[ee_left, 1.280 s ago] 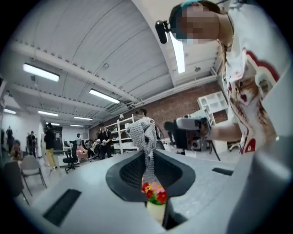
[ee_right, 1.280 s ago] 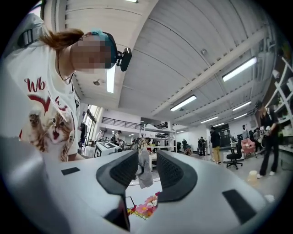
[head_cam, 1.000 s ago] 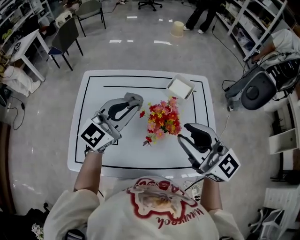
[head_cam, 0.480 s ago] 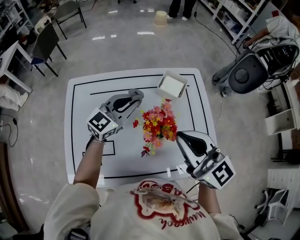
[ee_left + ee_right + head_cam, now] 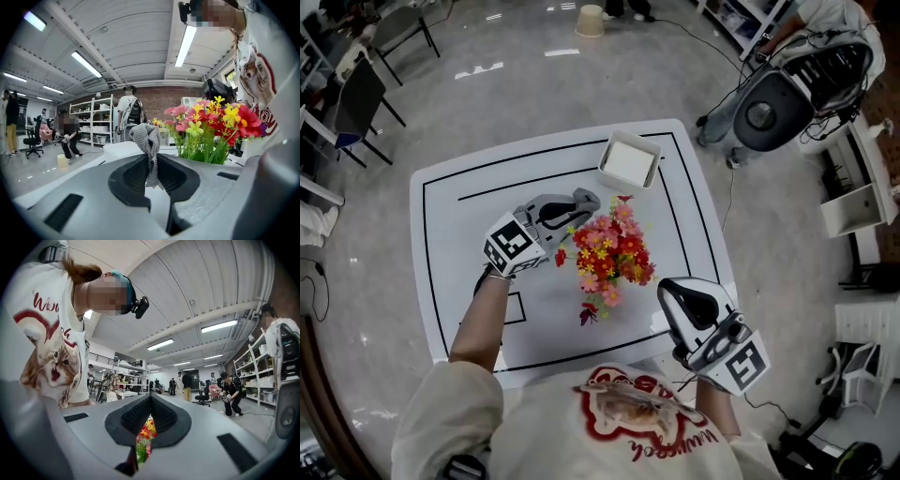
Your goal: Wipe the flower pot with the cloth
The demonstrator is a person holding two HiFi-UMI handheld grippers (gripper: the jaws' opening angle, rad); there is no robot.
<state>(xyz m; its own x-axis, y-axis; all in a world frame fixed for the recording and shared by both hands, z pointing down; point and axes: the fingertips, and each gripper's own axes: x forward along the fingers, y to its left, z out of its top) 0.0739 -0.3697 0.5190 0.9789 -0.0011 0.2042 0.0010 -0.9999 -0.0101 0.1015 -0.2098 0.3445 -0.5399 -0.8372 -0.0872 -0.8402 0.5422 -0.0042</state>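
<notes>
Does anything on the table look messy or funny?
One thing: a dark red flower sits low on the table, on the side nearest the person and apart from the upright bunch of flowers. It may have drooped or fallen off; I cannot tell which. Nothing looks spilled or broken.

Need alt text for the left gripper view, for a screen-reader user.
The left gripper has its jaws shut on a bunched grey cloth that sticks up between them. Just beyond, to the right, stand red, pink and yellow flowers on green stems. The background is a workshop with shelving and ceiling lights.
</notes>
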